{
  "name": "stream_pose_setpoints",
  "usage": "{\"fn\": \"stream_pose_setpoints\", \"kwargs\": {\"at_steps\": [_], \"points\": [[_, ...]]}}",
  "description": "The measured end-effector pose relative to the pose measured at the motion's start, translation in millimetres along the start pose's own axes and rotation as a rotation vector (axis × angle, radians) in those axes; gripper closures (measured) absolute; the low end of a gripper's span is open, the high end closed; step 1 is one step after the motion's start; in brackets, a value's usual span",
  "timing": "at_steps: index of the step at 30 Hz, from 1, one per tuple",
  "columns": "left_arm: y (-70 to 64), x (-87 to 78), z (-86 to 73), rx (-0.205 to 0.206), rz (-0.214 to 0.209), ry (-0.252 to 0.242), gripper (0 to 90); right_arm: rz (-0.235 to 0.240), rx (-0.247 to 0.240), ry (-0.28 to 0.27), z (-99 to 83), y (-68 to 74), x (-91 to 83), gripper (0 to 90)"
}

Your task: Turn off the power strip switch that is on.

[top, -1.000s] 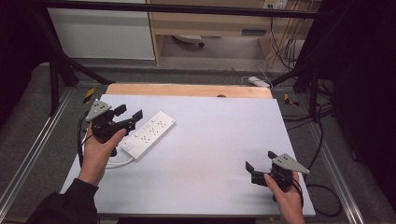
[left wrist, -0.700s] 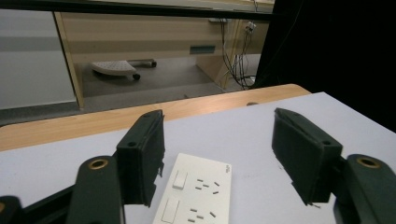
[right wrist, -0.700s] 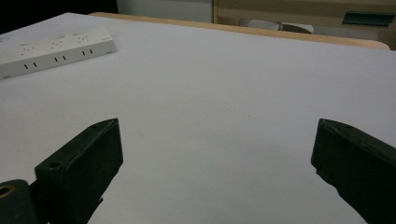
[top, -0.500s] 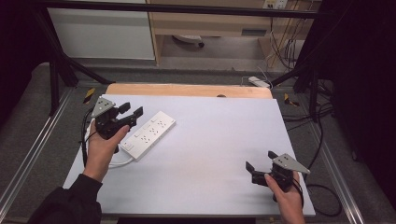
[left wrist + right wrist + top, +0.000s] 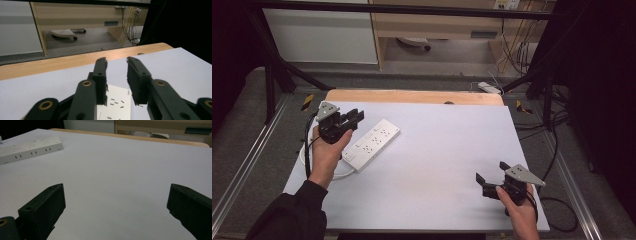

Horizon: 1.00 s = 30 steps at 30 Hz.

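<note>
A white power strip point(image 5: 372, 144) lies at an angle on the left part of the white tabletop point(image 5: 442, 145); its white cord point(image 5: 339, 173) loops toward the near left edge. My left gripper point(image 5: 354, 117) hovers over the strip's far left side, held in a hand, its jaws a narrow gap apart with nothing between them. In the left gripper view the left gripper point(image 5: 116, 61) looks over the strip's slotted face point(image 5: 115, 103). My right gripper point(image 5: 490, 171) rests near the front right, wide open and empty. The right gripper view has the strip point(image 5: 30, 149) far off to the left.
A wooden strip point(image 5: 412, 96) edges the table's back. Metal frame rails point(image 5: 242, 165) run along both sides. Cables point(image 5: 557, 200) hang off the right edge. Beyond the table stand a wooden cabinet point(image 5: 437, 25) and floor with more cables.
My left hand has lifted and moved toward the table's back, beside the strip. Its jaws have drawn closer together. The right gripper has stayed put.
</note>
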State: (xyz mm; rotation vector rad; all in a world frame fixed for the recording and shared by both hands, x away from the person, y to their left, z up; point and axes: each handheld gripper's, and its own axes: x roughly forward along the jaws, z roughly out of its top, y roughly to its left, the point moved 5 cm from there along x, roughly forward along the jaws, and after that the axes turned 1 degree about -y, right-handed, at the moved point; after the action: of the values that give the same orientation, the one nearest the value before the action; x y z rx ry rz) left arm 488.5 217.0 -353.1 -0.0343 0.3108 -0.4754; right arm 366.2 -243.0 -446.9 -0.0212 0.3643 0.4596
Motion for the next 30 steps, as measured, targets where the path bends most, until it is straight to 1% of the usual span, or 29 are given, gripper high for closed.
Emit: {"fn": "stream_pose_setpoints", "kwargs": {"at_steps": [8, 11, 14, 19, 23, 30], "points": [[6.8, 10.7, -3.0, -0.002, 0.01, 0.0, 80.7, 0.001, 0.001, -0.001, 0.2, -0.8, -0.3, 2.2], [7.3, 13.1, -4.2, 0.01, 0.014, 0.003, 84.1, 0.001, 0.004, -0.001, 0.4, -1.1, -0.6, 2.2], [7.3, 15.2, -4.8, 0.012, 0.014, 0.001, 87.0, 0.001, 0.005, -0.001, 0.5, -1.1, -0.8, 2.2], [7.1, 20.7, -8.2, 0.019, 0.011, 0.017, 89.6, 0.003, 0.009, -0.003, 0.7, -1.0, -0.9, 2.2], [8.6, 24.2, -10.2, 0.021, 0.013, 0.023, 89.9, 0.001, 0.007, -0.002, 0.6, -1.6, -1.0, 2.2], [11.7, 33.1, -17.0, 0.024, 0.015, 0.054, 90.0, -0.001, 0.008, 0.0, 0.4, -1.1, -2.0, 2.2]]}}
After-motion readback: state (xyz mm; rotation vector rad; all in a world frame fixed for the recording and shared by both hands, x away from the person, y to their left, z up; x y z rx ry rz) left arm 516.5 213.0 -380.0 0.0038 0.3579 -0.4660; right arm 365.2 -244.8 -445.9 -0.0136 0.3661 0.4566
